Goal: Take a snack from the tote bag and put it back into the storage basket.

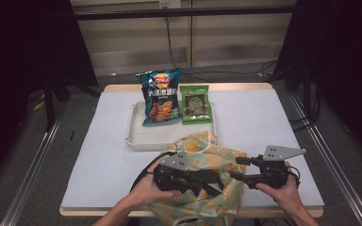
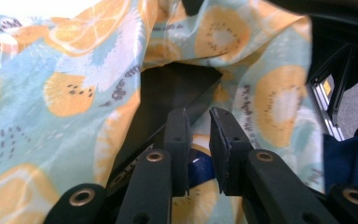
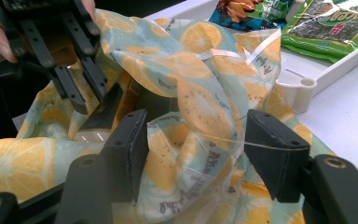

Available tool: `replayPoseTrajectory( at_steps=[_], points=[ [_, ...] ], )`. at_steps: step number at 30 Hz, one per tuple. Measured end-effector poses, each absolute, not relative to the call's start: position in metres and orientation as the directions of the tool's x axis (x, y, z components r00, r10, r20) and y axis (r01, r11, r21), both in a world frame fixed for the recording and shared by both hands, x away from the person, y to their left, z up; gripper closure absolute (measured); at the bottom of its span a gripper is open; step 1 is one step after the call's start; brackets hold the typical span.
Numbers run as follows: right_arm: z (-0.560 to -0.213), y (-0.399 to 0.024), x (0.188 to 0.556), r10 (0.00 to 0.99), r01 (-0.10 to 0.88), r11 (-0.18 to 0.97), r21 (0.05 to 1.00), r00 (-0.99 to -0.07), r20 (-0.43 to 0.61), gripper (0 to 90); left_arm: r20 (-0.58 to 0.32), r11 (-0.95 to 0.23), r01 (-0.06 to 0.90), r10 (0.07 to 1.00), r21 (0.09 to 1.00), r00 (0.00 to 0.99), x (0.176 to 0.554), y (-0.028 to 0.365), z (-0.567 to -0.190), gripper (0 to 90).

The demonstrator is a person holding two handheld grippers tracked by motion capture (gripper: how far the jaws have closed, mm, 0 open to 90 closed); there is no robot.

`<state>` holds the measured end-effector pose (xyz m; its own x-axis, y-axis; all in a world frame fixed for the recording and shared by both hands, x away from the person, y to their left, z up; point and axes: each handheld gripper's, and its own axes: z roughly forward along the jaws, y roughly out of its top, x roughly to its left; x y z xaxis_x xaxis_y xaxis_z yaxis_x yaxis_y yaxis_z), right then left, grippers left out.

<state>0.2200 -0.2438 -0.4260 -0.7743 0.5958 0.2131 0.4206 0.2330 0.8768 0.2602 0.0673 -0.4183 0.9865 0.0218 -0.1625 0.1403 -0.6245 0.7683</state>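
Note:
A fabric bag [image 1: 207,155] printed with orange slices lies crumpled at the table's front edge. My left gripper [image 1: 211,179] reaches into its mouth from the left. Its jaws [image 2: 198,154] stand a narrow gap apart with nothing between them, just above a flat dark box [image 2: 168,93] inside the bag [image 2: 74,93]. My right gripper [image 1: 238,168] comes in from the bag's right side. Its jaws [image 3: 196,154] stand wide, with a fold of the bag [image 3: 200,102] and a bit of clear film bulging between them, not clamped. The left gripper [image 3: 92,102] shows at the bag's far side, by the box [image 3: 107,112].
Behind the bag a white tray [image 1: 141,139] holds a blue chips bag [image 1: 160,96] and a green seaweed packet [image 1: 195,104]. A white mat [image 1: 108,141] covers the table. Metal rails run along both sides of the table.

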Motion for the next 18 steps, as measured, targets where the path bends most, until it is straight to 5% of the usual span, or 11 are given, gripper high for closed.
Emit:
replayPoseTrajectory(
  at_steps=[9, 18],
  points=[
    [-0.426, -0.242, 0.221, 0.589, 0.422, 0.231, 0.877, -0.778, 0.219, 39.4, -0.134, -0.674, 0.122, 0.035, 0.728, 0.990, 0.257, 0.074, -0.425, 53.1],
    [-0.427, -0.241, 0.221, 0.586, 0.423, 0.236, 0.875, -0.780, 0.220, 38.8, -0.052, -0.722, 0.043, 0.009, 0.691, 0.999, 0.250, 0.076, -0.427, 41.2]
  ],
)
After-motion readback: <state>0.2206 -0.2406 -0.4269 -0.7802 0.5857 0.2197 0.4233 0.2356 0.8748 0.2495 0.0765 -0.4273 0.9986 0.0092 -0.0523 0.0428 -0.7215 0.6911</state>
